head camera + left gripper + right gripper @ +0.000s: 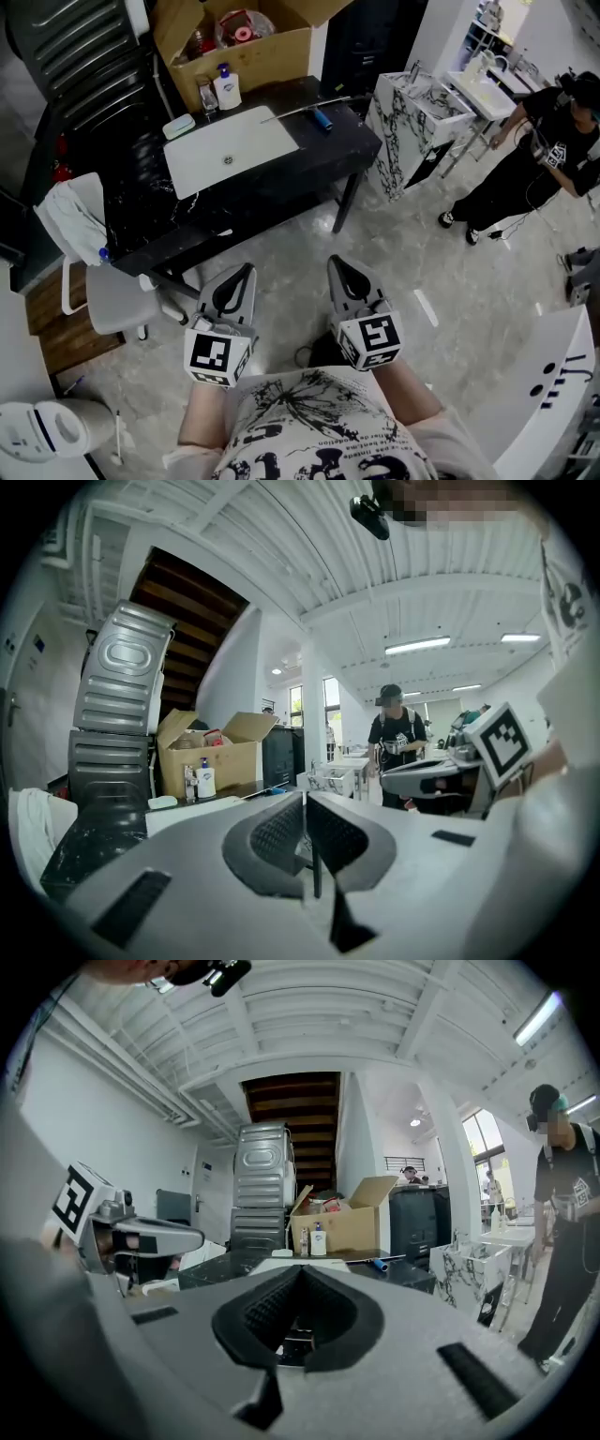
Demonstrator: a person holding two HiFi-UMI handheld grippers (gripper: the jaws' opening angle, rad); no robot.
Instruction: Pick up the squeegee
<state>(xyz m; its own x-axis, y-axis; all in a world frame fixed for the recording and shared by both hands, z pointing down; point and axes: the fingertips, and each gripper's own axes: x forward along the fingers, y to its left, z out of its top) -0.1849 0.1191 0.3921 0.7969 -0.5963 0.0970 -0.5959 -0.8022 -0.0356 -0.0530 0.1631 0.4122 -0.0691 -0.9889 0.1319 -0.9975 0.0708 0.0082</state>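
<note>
- no word or number reads clearly anywhere.
- left cube and right cube, lower centre: black-and-white square codes, no letters.
- shirt, bottom edge: large black letters, cut off, unreadable.
- pump bottle, upper left: label too small.
- white panel, lower right: dark marks, unreadable.
</note>
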